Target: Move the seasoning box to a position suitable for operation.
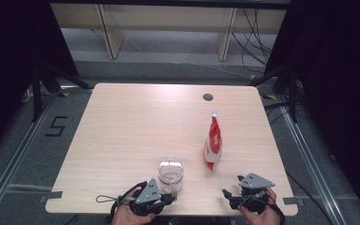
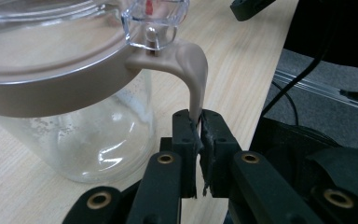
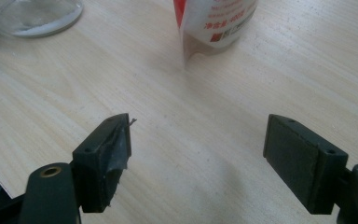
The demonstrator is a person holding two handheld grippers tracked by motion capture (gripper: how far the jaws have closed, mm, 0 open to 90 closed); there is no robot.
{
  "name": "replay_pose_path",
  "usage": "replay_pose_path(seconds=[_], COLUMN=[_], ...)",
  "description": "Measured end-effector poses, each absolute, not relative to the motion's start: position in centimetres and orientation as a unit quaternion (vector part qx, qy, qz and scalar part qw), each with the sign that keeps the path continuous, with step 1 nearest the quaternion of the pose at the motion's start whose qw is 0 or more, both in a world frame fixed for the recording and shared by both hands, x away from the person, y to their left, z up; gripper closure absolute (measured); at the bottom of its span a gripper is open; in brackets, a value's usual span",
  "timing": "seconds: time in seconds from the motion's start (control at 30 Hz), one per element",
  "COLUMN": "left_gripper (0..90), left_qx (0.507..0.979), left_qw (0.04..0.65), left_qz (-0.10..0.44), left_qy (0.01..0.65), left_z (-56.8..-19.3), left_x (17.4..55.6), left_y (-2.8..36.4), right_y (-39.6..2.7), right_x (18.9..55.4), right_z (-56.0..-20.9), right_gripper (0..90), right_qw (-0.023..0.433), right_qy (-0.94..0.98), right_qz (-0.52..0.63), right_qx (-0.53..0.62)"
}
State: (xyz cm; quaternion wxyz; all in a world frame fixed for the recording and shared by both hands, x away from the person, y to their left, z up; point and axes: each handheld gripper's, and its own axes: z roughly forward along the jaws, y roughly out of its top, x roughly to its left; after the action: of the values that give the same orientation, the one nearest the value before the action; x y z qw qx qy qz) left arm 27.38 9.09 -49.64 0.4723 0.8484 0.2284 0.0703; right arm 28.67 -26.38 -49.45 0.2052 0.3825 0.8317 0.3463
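So the left gripper (image 2: 199,135) is pinching the tan latch tab (image 2: 196,79) of the glass jar (image 1: 170,174), pads clamped right on the tab's lower end. That jar is sitting near the front edge of the table (image 1: 136,122), just at the gripper's 1 o'clock in the high view, and its clear lid (image 2: 51,32) is looking seated, so I'd guess opening is only getting started. Over on the right, the right gripper (image 3: 198,154) is hovering with fingers wide apart over bare wood, holding nothing. Farther out, at its 11 o'clock, the red-and-white pouch (image 1: 213,143) is standing upright, untouched, probably waiting to be poured in.
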Motion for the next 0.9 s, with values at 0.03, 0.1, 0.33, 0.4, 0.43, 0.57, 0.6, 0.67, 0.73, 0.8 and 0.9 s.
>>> replay_pose_path(seconds=[0.03, 0.1, 0.33, 0.4, 0.43, 0.57, 0.6, 0.67, 0.73, 0.8, 0.9], left_gripper=[83.9, 83.4, 86.9, 89.6, 89.7, 89.5, 89.5, 89.4, 89.3, 89.2, 89.1], left_qx=[0.851, 0.857, 0.858, 0.855, 0.849, 0.839, 0.836, 0.836, 0.840, 0.837, 0.844], left_qw=[0.470, 0.462, 0.464, 0.464, 0.473, 0.480, 0.486, 0.487, 0.482, 0.485, 0.479], left_qz=[0.064, 0.066, 0.052, 0.067, 0.068, 0.087, 0.082, 0.076, 0.071, 0.073, 0.071], left_qy=[0.223, 0.219, 0.214, 0.221, 0.224, 0.239, 0.240, 0.241, 0.239, 0.243, 0.232], left_z=[-49.5, -49.5, -49.2, -49.0, -48.9, -48.2, -48.2, -48.3, -48.5, -48.6, -48.4], left_x=[27.5, 27.7, 27.7, 27.7, 27.9, 28.4, 28.2, 27.9, 27.6, 27.2, 26.7], left_y=[9.5, 10.5, 13.2, 13.7, 14.1, 15.4, 15.3, 15.0, 14.8, 14.5, 14.2], right_y=[-26.4, -26.4, -26.3, -26.1, -26.1, -26.3, -26.3, -26.3, -26.2, -26.4, -26.3], right_x=[28.6, 28.6, 28.6, 28.3, 28.4, 28.7, 28.8, 28.8, 28.6, 28.8, 28.8], right_z=[-49.4, -49.4, -49.5, -49.5, -49.5, -49.6, -49.6, -49.6, -49.6, -49.6, -49.6], right_gripper=[24.1, 24.1, 24.1, 24.1, 24.1, 24.0, 24.0, 24.0, 24.0, 24.0, 23.9], right_qw=[0.204, 0.204, 0.201, 0.187, 0.185, 0.204, 0.209, 0.208, 0.192, 0.206, 0.207], right_qy=[0.830, 0.829, 0.828, 0.823, 0.824, 0.830, 0.830, 0.830, 0.831, 0.832, 0.832], right_qz=[0.348, 0.348, 0.348, 0.347, 0.346, 0.349, 0.350, 0.351, 0.344, 0.349, 0.348], right_qx=[0.385, 0.387, 0.392, 0.410, 0.409, 0.384, 0.380, 0.380, 0.393, 0.379, 0.380])
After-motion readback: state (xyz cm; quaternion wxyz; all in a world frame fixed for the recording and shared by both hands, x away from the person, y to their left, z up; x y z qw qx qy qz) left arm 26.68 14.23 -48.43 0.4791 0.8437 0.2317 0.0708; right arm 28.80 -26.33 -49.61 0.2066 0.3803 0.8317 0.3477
